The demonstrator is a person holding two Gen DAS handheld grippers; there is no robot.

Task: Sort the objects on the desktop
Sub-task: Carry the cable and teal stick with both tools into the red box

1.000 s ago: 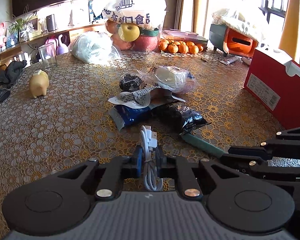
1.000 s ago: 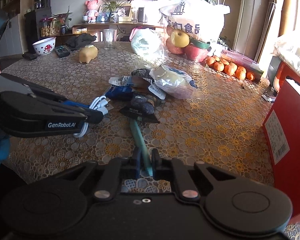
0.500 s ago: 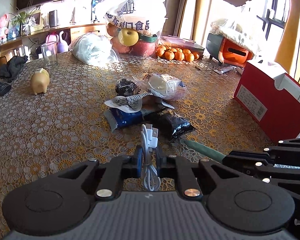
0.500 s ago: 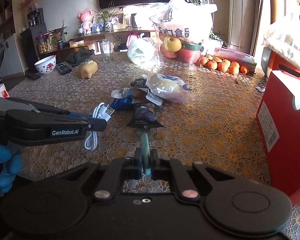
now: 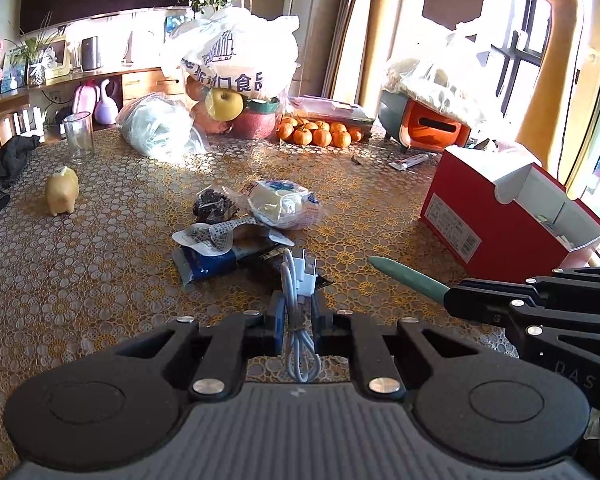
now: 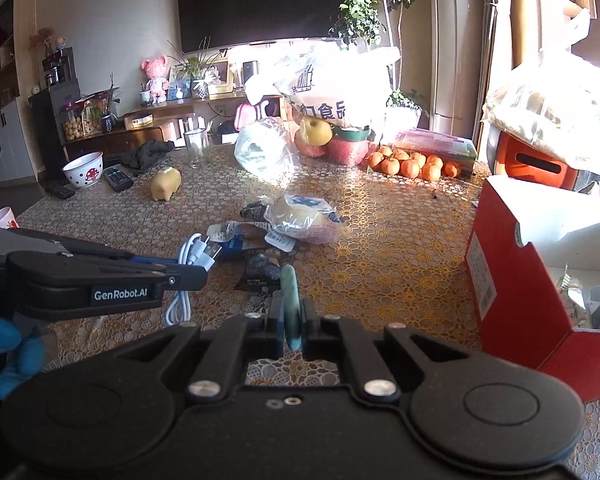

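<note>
My left gripper (image 5: 295, 316) is shut on a coiled white USB cable (image 5: 298, 280) and holds it above the table; the cable also shows in the right wrist view (image 6: 196, 252). My right gripper (image 6: 290, 316) is shut on a green pen (image 6: 290, 296), which points forward; the pen also shows in the left wrist view (image 5: 408, 278). Both are lifted off the table. A pile of snack packets (image 5: 240, 236) lies on the table ahead. An open red box (image 5: 508, 216) stands to the right, close to my right gripper (image 5: 452, 300).
Lace-patterned tablecloth (image 5: 80, 260). A yellow pig figure (image 5: 62, 190), a glass (image 5: 77, 136), plastic bags with fruit (image 5: 236, 76), oranges (image 5: 320, 134) and an orange-and-green container (image 5: 424, 124) stand at the back. A bowl (image 6: 83, 168) and remotes (image 6: 116, 178) lie far left.
Both grippers have risen and pulled back from the table with the cable and pen in them. The pen's tip has lifted off the tablecloth. The red box now shows its open inside.
</note>
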